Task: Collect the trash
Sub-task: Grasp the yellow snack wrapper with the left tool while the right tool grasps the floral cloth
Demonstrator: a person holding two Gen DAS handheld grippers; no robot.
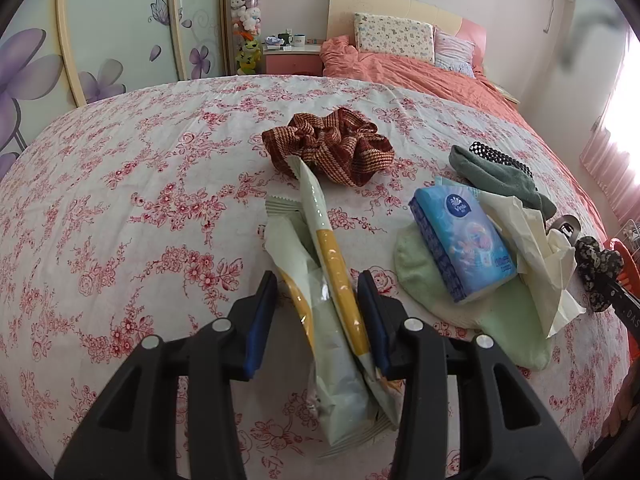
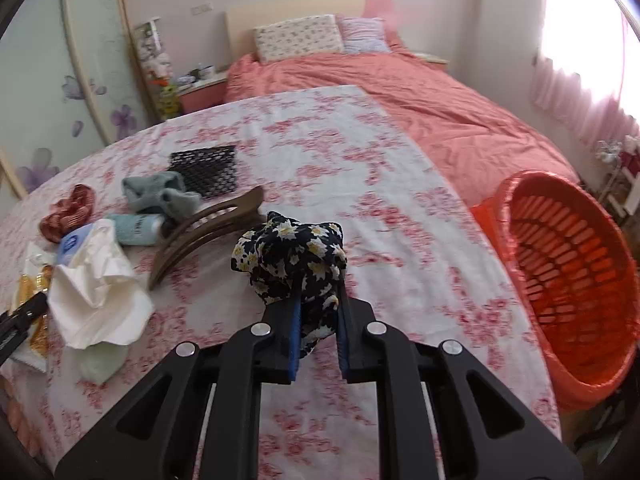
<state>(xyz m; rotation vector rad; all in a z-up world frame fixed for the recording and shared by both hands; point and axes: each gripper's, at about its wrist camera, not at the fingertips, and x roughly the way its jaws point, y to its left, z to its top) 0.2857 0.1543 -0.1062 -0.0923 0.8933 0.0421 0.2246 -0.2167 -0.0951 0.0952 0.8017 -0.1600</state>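
- Left gripper (image 1: 318,312): jaws apart, straddling the snack wrappers (image 1: 320,300) that lie lengthwise on the floral sheet (image 1: 120,200). The right pad looks to be touching the yellow-striped edge; the left pad stands clear. Judged: lined up along the wrappers' long axis so that a squeeze catches both crumpled layers at once.
- Right gripper (image 2: 318,312): clamped on a black daisy-print scrunchie (image 2: 292,256), held above the sheet. Fabric bulges over the fingertips, so the hold looks firm.
- Orange basket (image 2: 576,280): off the bed's edge to the right, tilted with its mouth toward the gripper; nothing shows inside. Probably the drop point, angled for easy tossing.
- Just left of the scrunchie: brown hair claw (image 2: 204,236), then crumpled tissue (image 2: 96,280) draped over a blue tissue pack (image 1: 460,240), which rests on a pale green cloth (image 1: 480,312).
- Farther out: teal sock (image 2: 160,192), black mesh piece (image 2: 204,174), red-brown scrunchie (image 1: 332,148).
- Judged: wrappers and tissue are the trash; accessories are mixed in, so sorting matters.
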